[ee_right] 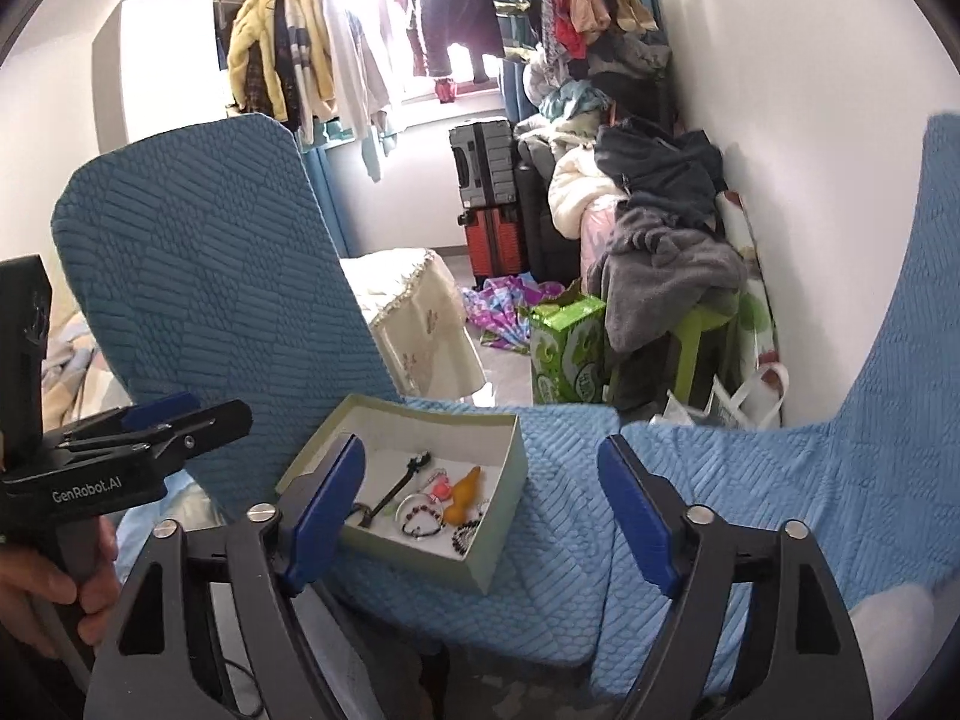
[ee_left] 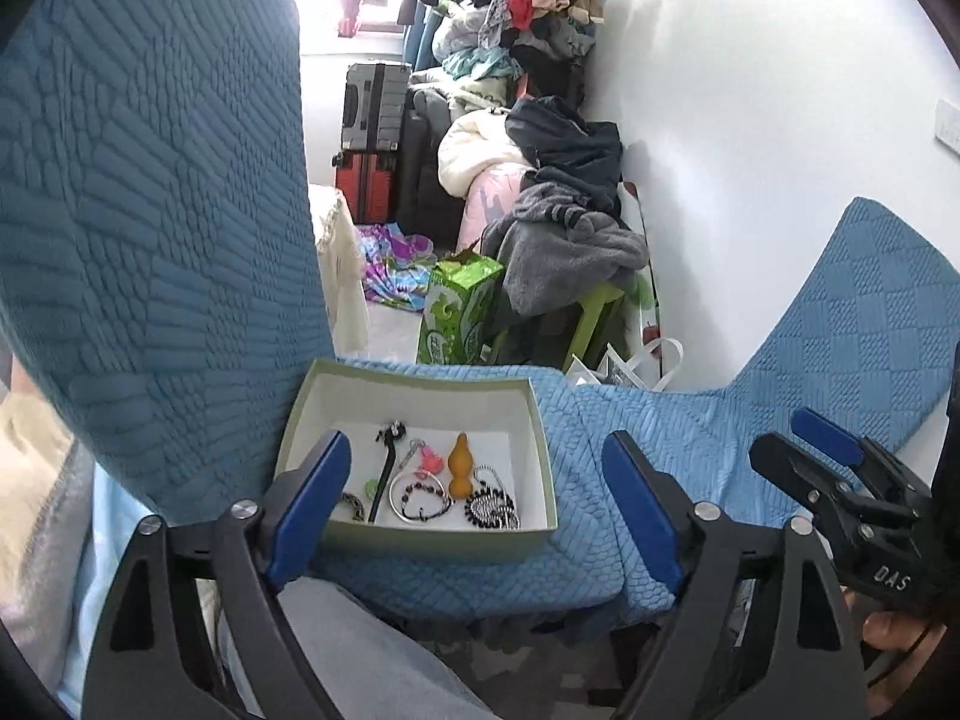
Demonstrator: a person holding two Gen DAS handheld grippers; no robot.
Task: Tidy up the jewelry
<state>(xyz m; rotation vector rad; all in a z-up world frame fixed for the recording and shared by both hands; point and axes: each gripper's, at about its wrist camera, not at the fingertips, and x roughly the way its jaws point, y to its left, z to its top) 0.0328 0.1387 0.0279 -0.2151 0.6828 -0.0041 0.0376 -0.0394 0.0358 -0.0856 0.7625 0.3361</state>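
Observation:
A pale green box (ee_left: 420,384) with a white inside sits on a blue quilted seat. It holds jewelry: an orange gourd pendant (ee_left: 460,465), a beaded bracelet (ee_left: 420,501), a black-and-white bead string (ee_left: 492,507), a pink charm (ee_left: 429,461) and a black hairpin (ee_left: 387,468). My left gripper (ee_left: 480,498) is open and empty, just before the box. My right gripper (ee_right: 483,510) is open and empty, and the box (ee_right: 510,450) lies between its fingers in that view. The right gripper also shows at the right of the left wrist view (ee_left: 840,468).
Blue quilted cushions stand up at the left (ee_left: 150,210) and right (ee_left: 858,312). Beyond the seat are a green carton (ee_left: 459,306), a pile of clothes (ee_left: 564,222), suitcases (ee_left: 372,144) and a white wall (ee_left: 750,120). The left gripper shows at the left of the right wrist view (ee_right: 150,420).

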